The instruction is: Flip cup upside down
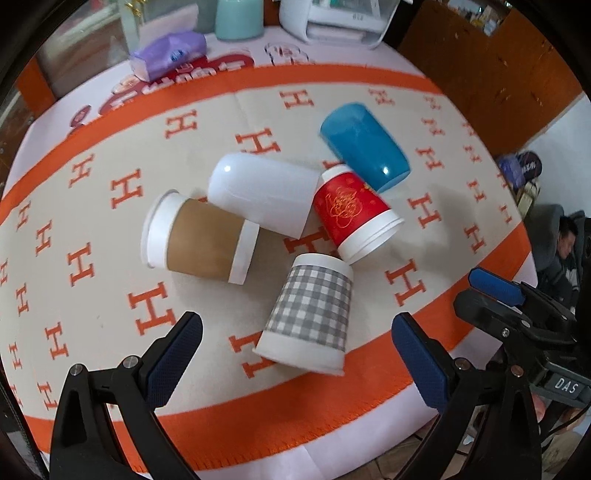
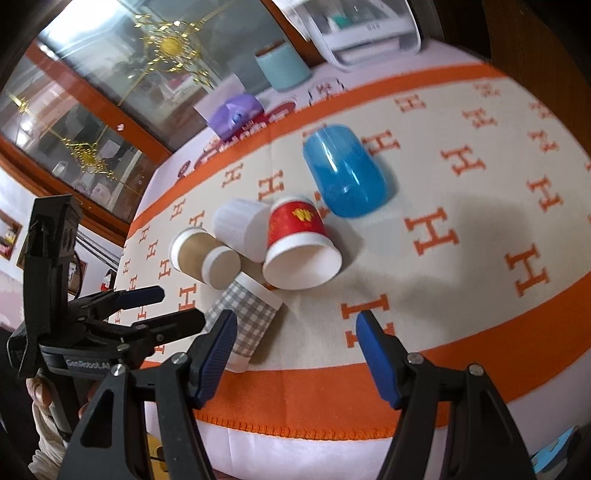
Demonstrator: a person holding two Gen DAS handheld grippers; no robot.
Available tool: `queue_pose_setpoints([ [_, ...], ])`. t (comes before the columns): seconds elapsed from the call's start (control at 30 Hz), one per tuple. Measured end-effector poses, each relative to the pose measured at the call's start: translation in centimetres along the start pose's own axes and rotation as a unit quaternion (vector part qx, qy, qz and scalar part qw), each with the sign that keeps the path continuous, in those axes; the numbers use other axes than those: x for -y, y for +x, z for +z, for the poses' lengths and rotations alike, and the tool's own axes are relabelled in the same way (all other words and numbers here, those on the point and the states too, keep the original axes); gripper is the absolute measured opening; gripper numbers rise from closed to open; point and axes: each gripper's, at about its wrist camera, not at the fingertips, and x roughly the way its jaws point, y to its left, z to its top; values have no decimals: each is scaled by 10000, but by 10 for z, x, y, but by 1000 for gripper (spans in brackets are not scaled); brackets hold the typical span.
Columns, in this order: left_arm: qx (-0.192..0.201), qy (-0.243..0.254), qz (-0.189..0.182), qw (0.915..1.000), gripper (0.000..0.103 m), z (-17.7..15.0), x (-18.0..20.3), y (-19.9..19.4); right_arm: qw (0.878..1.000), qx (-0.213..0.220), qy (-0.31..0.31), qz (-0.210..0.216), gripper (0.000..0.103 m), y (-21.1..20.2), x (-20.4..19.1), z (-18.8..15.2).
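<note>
Several cups lie on their sides in a cluster on the orange-bordered cloth: a grey checked paper cup (image 1: 310,317), a red paper cup (image 1: 351,210), a brown-sleeved cup (image 1: 199,236), a white cup (image 1: 262,192) and a blue plastic cup (image 1: 364,146). My left gripper (image 1: 295,354) is open and empty, just short of the checked cup, which lies between its fingers' line. My right gripper (image 2: 295,354) is open and empty near the table's front edge; the checked cup (image 2: 243,317) is by its left finger, the red cup (image 2: 299,243) and blue cup (image 2: 347,173) beyond.
A purple tissue pack (image 1: 166,55), a pale teal jar (image 1: 240,18) and a white appliance (image 1: 340,18) stand at the table's far side. A glass-fronted cabinet (image 2: 110,92) is behind. The right gripper shows at the right in the left wrist view (image 1: 517,306).
</note>
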Motion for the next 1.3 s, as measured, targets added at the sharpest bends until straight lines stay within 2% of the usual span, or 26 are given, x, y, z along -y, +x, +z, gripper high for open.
queue_pose_setpoints([
  [0.13,-402,99,-57,9991,101,9,2,28,9996,-216,153,41,67,15,9,0],
  [0.17,-450,147,26,9989,101,10,3,34,9995,-258,189,48,67,18,11,0],
  [0.2,-459,190,121,9987,101,11,6,38,9993,-295,220,53,67,21,13,-1],
  [0.4,-503,283,147,9982,101,14,14,54,9984,-482,298,71,67,35,19,-2],
  [0.6,-686,163,73,9975,86,19,13,70,9978,-557,340,92,67,39,24,-6],
  [0.7,-787,146,103,9967,74,17,13,75,9977,-563,363,81,67,40,27,-7],
  [0.77,-870,112,96,9961,59,17,13,79,9977,-564,378,77,67,40,27,-7],
  [0.8,-920,67,83,9957,60,16,12,81,9976,-567,386,79,67,40,27,-7],
  [1.0,-1016,-237,9,9945,59,9,7,77,9976,-561,401,109,67,37,28,-11],
  [1.3,-579,-908,-204,9940,59,-18,4,24,9979,-453,356,287,67,23,23,-19],
])
